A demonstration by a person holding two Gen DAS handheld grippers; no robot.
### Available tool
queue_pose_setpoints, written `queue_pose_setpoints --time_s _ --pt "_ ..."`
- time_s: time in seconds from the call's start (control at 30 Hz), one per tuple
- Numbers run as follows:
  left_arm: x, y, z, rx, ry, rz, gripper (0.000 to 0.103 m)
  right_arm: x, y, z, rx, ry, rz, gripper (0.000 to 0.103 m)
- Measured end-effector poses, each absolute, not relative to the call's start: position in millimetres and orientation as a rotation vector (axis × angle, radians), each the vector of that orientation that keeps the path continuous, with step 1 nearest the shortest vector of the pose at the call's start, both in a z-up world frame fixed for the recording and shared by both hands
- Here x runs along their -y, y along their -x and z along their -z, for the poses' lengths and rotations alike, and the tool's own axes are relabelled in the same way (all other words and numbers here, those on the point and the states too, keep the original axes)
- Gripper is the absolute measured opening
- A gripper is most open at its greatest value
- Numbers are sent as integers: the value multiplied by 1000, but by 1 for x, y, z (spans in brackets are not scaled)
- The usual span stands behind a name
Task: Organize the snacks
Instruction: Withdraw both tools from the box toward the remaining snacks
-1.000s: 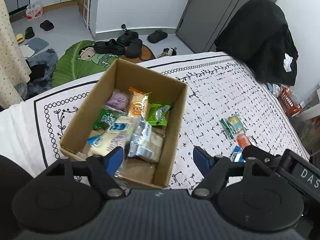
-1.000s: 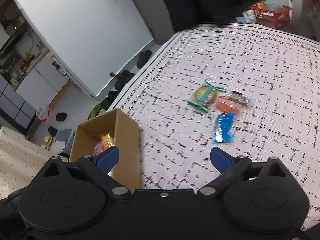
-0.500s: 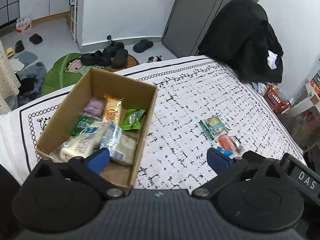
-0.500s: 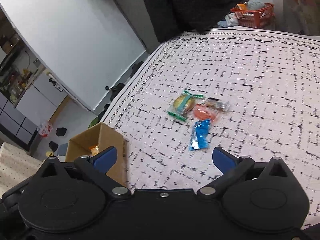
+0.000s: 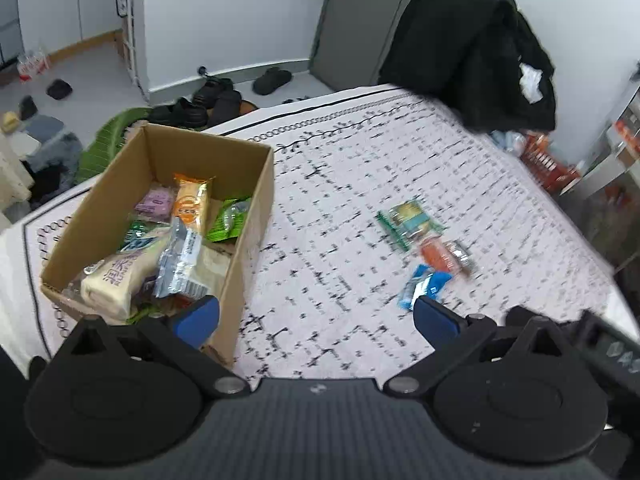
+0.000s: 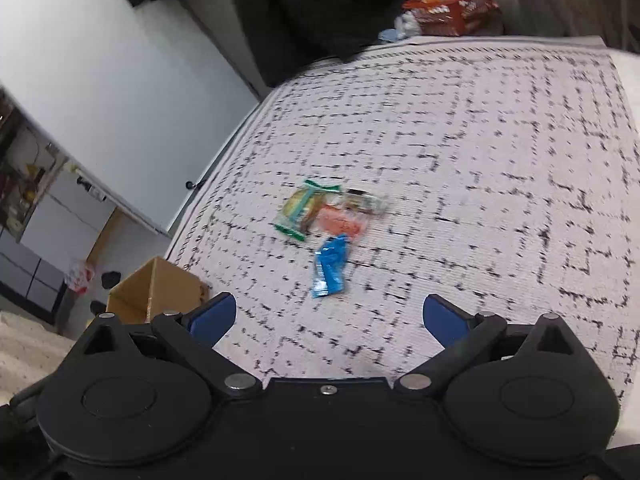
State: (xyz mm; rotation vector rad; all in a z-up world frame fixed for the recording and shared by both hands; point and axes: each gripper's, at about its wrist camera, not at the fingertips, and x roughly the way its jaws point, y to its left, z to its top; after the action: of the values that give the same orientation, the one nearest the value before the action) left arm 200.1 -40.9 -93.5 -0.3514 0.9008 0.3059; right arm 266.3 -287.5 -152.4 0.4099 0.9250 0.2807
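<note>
Lying loose on the cloth (image 6: 480,160) beyond the right gripper (image 6: 327,316): blue packet (image 6: 330,266) nearest, orange packet (image 6: 340,220) and green packet (image 6: 304,210) just past it, touching. Box (image 5: 256,216) of snacks (image 5: 160,248) at near left, beside the left gripper (image 5: 316,316). Nothing between grippers and packets. Both spread wide, gripping nothing, touching nothing.

Even indoor light, soft shadows, motion blur across both views, fisheye warp w/ dark corners.
</note>
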Motion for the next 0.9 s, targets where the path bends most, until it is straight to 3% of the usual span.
queue_pose_setpoints --time_s 0.43,0.67,0.9 --pt "70 -226 119 -972 309 -254 101 302 -292 173 -953 -419 -284 99" --pt "79 -247 132 -979 322 -219 98 306 -318 184 -976 -407 -297 82" --pt "87 -275 149 -1007 354 -201 87 307 -349 195 -999 -414 -327 73"
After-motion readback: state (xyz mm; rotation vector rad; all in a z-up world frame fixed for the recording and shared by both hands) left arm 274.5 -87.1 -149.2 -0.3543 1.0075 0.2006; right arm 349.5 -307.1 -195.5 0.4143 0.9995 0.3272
